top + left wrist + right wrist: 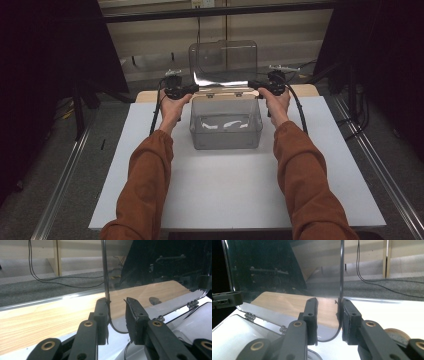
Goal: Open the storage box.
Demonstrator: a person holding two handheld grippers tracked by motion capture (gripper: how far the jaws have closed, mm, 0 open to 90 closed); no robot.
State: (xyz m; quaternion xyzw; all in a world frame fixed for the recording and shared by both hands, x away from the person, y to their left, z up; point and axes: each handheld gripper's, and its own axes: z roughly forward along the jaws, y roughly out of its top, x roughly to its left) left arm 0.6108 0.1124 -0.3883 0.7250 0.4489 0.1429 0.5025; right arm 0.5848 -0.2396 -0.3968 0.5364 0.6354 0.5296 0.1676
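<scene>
A clear plastic box [226,125] stands on the white board [225,195], its hinged clear lid [223,60] raised upright at the back. My left gripper [192,90] is at the lid's left edge, just above the hinge line. In the left gripper view the lid's thin edge [105,277] runs down between the jaws of the left gripper [117,312], against one pad, with a gap to the other. My right gripper [256,89] is at the lid's right edge. There the lid edge [341,270] lies between the jaws of the right gripper [329,312], beside one pad.
The box looks empty. Small metal hinges [192,303] join lid and box. A wooden tabletop strip [50,317] lies behind the white board. Dark curtains stand at both sides, with cables on the grey floor [37,290] beyond the table.
</scene>
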